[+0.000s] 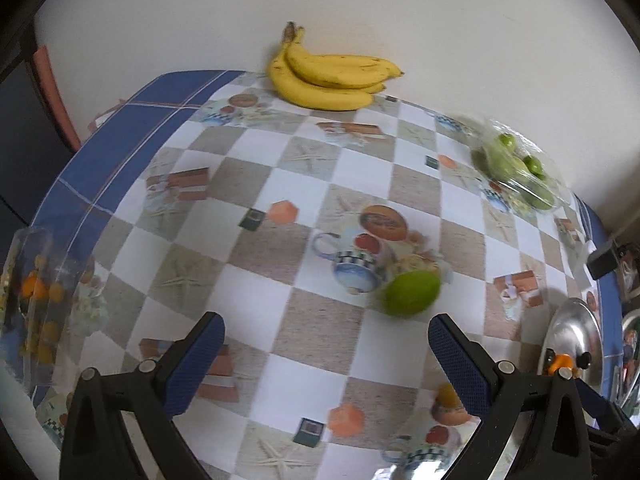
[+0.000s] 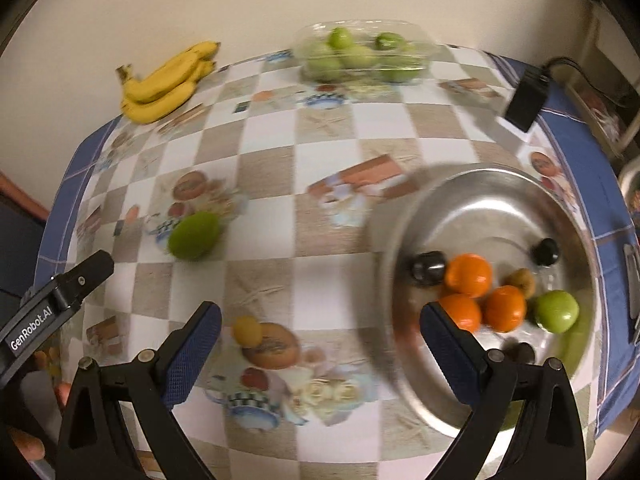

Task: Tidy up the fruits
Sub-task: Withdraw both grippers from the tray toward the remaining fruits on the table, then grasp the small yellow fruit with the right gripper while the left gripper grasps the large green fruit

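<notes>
A green mango [image 1: 412,293] lies loose on the checked tablecloth, just ahead of my open, empty left gripper [image 1: 326,336]; it also shows in the right wrist view [image 2: 195,235]. My right gripper [image 2: 320,326] is open and empty, its right finger over the rim of a metal tray [image 2: 452,200]. The tray holds three oranges [image 2: 469,274], a green apple [image 2: 557,311] and kiwis [image 2: 520,281]. A small yellow fruit [image 2: 248,331] lies near my right gripper's left finger. Bananas [image 1: 328,76] lie at the far edge by the wall.
A clear plastic box of green fruit [image 2: 362,56] stands at the back by the wall. A black adapter [image 2: 527,98] sits at the table's right edge. A clear bag with orange fruit [image 1: 36,300] lies at the left edge. The left gripper's tip [image 2: 86,270] shows in the right wrist view.
</notes>
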